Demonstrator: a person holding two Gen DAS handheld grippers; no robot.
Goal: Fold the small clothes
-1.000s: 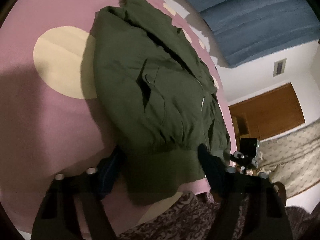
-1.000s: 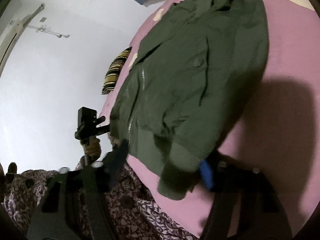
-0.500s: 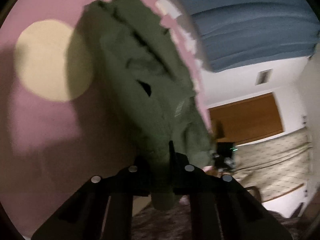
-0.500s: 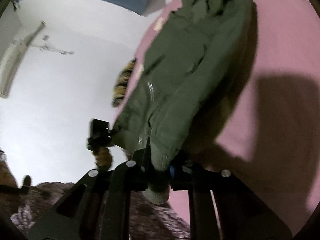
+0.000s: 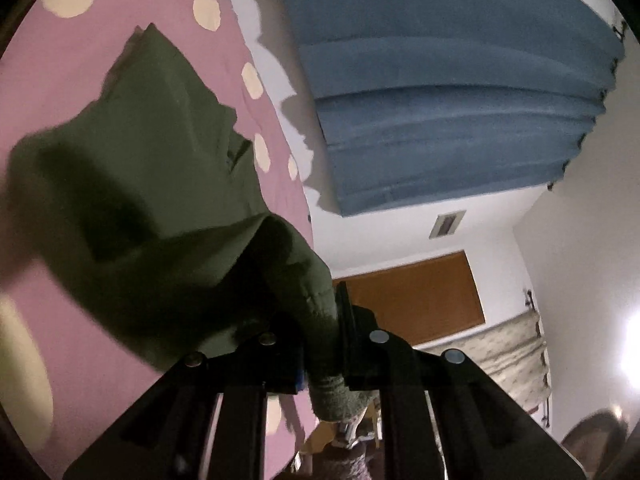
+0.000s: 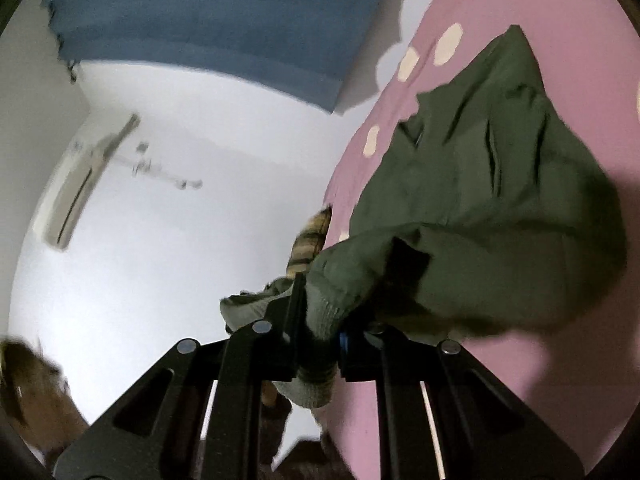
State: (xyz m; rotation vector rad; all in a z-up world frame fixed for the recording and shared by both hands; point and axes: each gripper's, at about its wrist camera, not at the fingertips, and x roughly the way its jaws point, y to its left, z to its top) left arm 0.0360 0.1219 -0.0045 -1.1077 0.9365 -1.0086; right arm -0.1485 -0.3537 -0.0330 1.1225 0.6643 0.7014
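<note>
A small olive-green jacket (image 5: 152, 184) lies on a pink sheet with cream dots (image 5: 100, 12). Its ribbed hem is lifted off the sheet and curled back over the body. My left gripper (image 5: 320, 344) is shut on one corner of that hem, and the knit band pokes out below the jaws. In the right wrist view the same jacket (image 6: 500, 200) bulges up from the sheet (image 6: 540, 8). My right gripper (image 6: 320, 332) is shut on the other hem corner. The jacket's collar end still rests flat at the far side.
A blue curtain (image 5: 440, 100) hangs behind the bed, with a white wall and a brown wooden door (image 5: 416, 296) beyond. A striped yellow and black cloth (image 6: 308, 240) sits at the sheet's edge. A wall air conditioner (image 6: 80, 192) shows on the white wall.
Both grippers closed on the jacket's hem corners, then lifted and carried the hem forward over the jacket body. The views tilted up toward the curtain and wall.
</note>
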